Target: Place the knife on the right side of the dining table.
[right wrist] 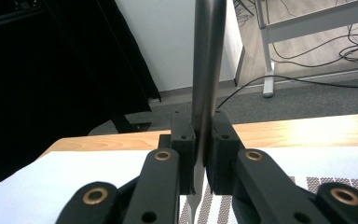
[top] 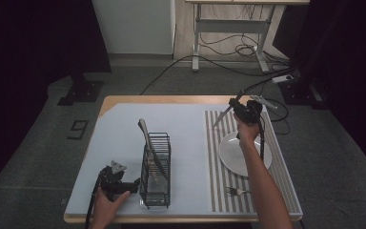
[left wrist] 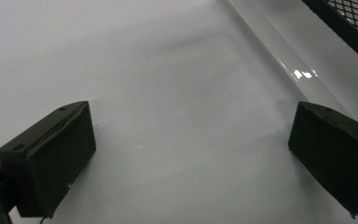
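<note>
We see the black wire cutlery rack near-centre on the table, a knife leaning in it. Our right gripper, raised over the far striped placemat, pinches a metal utensil. The white plate is bare, fork nearer. Left gripper rests with jaws spread beside the rack.

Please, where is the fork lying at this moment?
In the high view, the fork lies on the striped placemat at the table's right side, near the front edge, just below the white plate.

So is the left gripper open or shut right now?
Open: the left gripper has its jaws far apart over the bare white mat.
</note>
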Demonstrator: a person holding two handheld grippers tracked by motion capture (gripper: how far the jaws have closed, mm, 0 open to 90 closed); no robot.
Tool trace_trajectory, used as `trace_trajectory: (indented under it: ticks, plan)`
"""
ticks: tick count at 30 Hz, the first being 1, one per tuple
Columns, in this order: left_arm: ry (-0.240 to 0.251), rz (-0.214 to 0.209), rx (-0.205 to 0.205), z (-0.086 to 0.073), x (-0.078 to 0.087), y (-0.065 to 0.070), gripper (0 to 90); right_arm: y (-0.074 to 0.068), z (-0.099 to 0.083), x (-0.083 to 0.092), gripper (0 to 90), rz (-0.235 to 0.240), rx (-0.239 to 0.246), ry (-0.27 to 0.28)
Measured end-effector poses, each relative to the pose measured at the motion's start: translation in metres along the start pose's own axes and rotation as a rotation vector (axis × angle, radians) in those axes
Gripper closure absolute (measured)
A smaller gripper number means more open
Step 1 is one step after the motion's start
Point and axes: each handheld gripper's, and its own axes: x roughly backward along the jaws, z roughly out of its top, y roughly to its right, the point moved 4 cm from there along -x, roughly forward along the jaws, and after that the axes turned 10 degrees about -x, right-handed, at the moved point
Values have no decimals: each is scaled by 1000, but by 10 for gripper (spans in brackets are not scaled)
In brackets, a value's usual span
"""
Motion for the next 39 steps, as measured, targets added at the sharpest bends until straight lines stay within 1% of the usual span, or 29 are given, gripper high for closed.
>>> trace_trajectory:
  ticks: [2,8,9,13,15,17,18,20,22,25,26,28,29,30,33,34,35,36,38,39]
  plan:
    - [0,0,0,0,0,0,0,2,-1,-3,837,0,-9,4]
    - [0,0,0,0,0,0,0,3,-1,-3,837,6,-17,9]
    - [0,0,0,0,0,0,0,2,-1,-3,837,8,-26,12]
    - [0,0,0,0,0,0,0,1,-3,-4,837,6,-21,11]
    - [0,0,-1,0,0,0,0,3,-3,-5,837,8,-20,12]
    - [0,0,0,0,0,0,0,8,-3,-5,834,6,-33,20]
    - [0,0,0,0,0,0,0,8,-3,-5,834,6,-33,20]
    - [0,0,-1,0,0,0,0,14,-3,-3,828,2,-47,23]
    - [0,0,0,0,0,0,0,17,-3,-3,825,0,-52,25]
    - [0,0,-1,0,0,0,0,25,-3,0,812,-16,-54,20]
    - [1,1,0,0,0,0,1,30,-4,2,804,-23,-55,18]
    - [2,2,-1,0,0,0,2,32,-4,3,801,-27,-57,19]
    - [2,2,-1,0,0,0,2,39,-5,5,795,-32,-71,12]
    - [2,2,-1,0,0,0,2,39,-5,5,795,-32,-71,12]
    - [2,2,-1,0,0,0,1,48,-7,7,781,-43,-80,13]
    - [2,2,-1,0,0,0,1,48,-7,7,781,-43,-80,13]
    - [2,2,0,0,0,0,1,50,-7,7,777,-50,-84,10]
    - [2,2,0,0,0,0,1,57,-8,7,765,-71,-97,1]
    - [2,1,0,0,0,0,1,59,-8,8,758,-78,-102,-1]
    - [2,1,0,0,0,0,1,65,-9,8,745,-103,-115,-10]
